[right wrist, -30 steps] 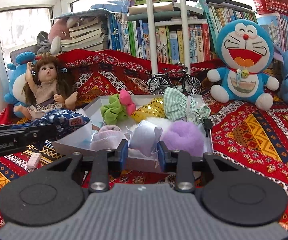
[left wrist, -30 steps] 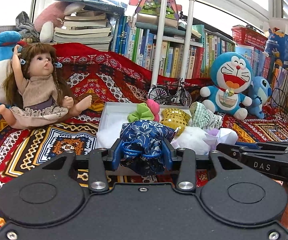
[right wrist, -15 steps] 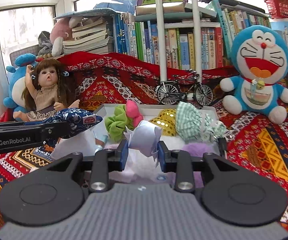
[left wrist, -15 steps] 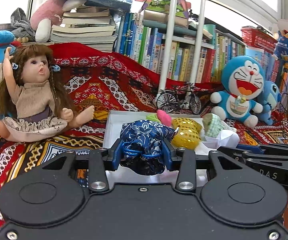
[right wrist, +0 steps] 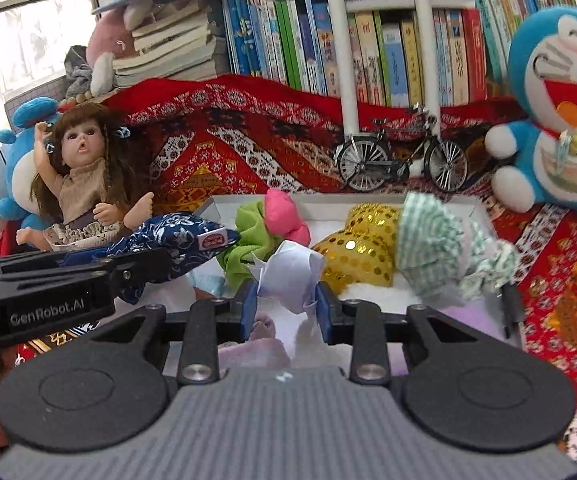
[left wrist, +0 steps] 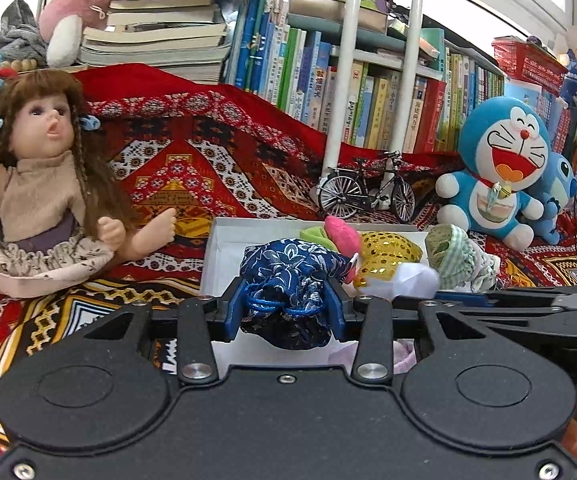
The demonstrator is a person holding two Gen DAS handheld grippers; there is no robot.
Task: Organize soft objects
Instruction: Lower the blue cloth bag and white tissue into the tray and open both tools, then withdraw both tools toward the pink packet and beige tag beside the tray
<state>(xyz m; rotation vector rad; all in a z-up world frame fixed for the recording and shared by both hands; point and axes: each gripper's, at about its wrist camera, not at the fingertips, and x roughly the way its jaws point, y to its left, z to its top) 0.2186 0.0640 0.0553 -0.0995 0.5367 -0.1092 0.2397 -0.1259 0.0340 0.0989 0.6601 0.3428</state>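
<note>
The left hand-held gripper (left wrist: pixel 286 307) is closed on a dark blue floral drawstring pouch (left wrist: pixel 288 284), pinching it near the gathered cord end so the bag's body bulges forward above the near left part of the white tray (left wrist: pixel 224 240). The right hand-held gripper (right wrist: pixel 286 305) is closed on a crumpled white fabric piece (right wrist: pixel 288 276), held over the middle of the same tray. Both items appear lifted rather than resting, probably so each can be set into a free spot without dragging its neighbours.

The tray lies on the red patterned cloth (left wrist: pixel 192 168) covering the worktop. Inside it sit a green and pink scrunchie (right wrist: pixel 264 224), a gold sequinned piece (right wrist: pixel 364 248) and a green checked fabric item (right wrist: pixel 436 248) that spills over toward the right wall; pale lilac and white fluffy things lie just under the right gripper, partly hidden by it. The tray's right and back parts are crowded, so the barer left side looks the likelier place for the pouch.

Beside the tray on the left a doll (left wrist: pixel 44 184) sits with one foot close to the tray's corner. Behind it stands a miniature bicycle (right wrist: pixel 402 160), and a blue Doraemon plush (left wrist: pixel 496 172) sits to the right. The two grippers are close together, side by side, and could bump if both descend at once.
</note>
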